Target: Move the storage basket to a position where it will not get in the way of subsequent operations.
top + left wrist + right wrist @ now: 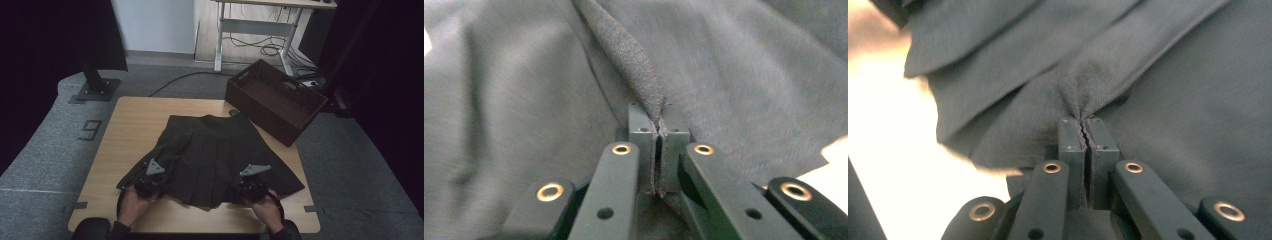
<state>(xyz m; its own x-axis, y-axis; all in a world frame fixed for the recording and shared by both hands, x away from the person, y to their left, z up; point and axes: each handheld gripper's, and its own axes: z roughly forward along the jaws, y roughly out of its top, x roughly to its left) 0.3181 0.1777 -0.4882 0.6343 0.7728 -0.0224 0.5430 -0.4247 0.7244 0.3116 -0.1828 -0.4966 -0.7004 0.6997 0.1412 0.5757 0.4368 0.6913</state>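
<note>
Dark pleated skirt (212, 152) lay spread flat on the wooden table (130, 125), hem toward the person. Left gripper (658, 131) was clamped on a pinch of hem fabric; right gripper (1085, 131) likewise pinched the hem. Wicker basket (275, 100) sat at the table's far right corner.

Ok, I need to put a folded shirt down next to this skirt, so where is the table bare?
The widest bare table wood lies left of the skirt, up to the far left corner. A narrow strip runs along the near edge between the left gripper and right gripper, both shut on the hem. The far right is crowded by the wicker basket.
</note>
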